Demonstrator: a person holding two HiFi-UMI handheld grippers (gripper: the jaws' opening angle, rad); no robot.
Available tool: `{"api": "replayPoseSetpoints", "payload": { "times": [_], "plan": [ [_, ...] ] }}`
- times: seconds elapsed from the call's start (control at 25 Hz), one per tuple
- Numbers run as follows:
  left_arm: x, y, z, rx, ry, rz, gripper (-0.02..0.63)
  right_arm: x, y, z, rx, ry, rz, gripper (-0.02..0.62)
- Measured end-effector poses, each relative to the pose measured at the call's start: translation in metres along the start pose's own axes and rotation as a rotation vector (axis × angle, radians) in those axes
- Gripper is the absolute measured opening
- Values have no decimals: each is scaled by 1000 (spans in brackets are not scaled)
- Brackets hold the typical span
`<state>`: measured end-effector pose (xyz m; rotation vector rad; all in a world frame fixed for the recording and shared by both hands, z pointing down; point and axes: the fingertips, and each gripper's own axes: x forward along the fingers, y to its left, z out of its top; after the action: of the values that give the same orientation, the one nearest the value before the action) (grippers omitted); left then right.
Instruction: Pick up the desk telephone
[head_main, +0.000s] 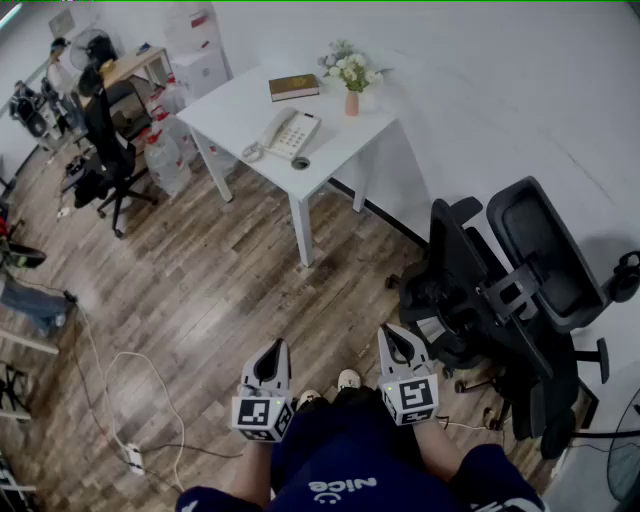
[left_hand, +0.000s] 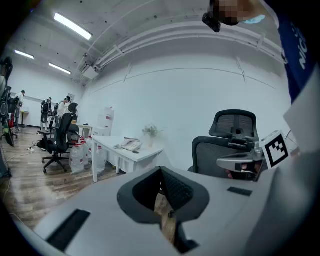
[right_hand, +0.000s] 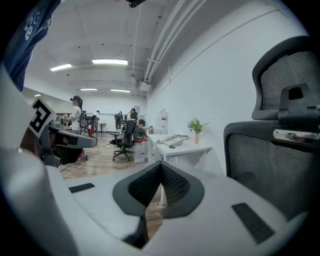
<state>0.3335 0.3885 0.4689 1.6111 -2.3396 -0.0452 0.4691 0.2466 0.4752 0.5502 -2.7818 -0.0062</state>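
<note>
Head view is showing the desk telephone (head_main: 292, 133) far ahead, so I am planning to approach before opening the left gripper (head_main: 274, 348) and right gripper (head_main: 392, 336), both closed and empty.

Both hands held low in front of the body, side by side, near each other but apart. The left gripper (head_main: 273, 352) has its jaws closed tip to tip with nothing between them, and its nose sits slightly below level. The right gripper (head_main: 393, 338), just right of it, is the same: jaws together, empty, a little nose-down. Marker cubes (head_main: 262, 417) face upward. Bare forearms (head_main: 243, 468) run back from the grippers to dark blue sleeves (head_main: 492, 470).
</note>
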Motion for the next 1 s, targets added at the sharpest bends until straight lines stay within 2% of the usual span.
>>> {"api": "replayPoseSetpoints", "payload": {
  "times": [0.2,0.84,1.0],
  "plan": [
    [5,-4,-15,-12,13,19,17,2,-6,-6,-15,12,17,21],
    [58,-23,-5,2,-23,79,17,35,-59,-4,-7,-40,81,23],
    [64,-29,-9,-10,-3,77,17,37,-61,-4,1,-34,104,23]
  ]
}}
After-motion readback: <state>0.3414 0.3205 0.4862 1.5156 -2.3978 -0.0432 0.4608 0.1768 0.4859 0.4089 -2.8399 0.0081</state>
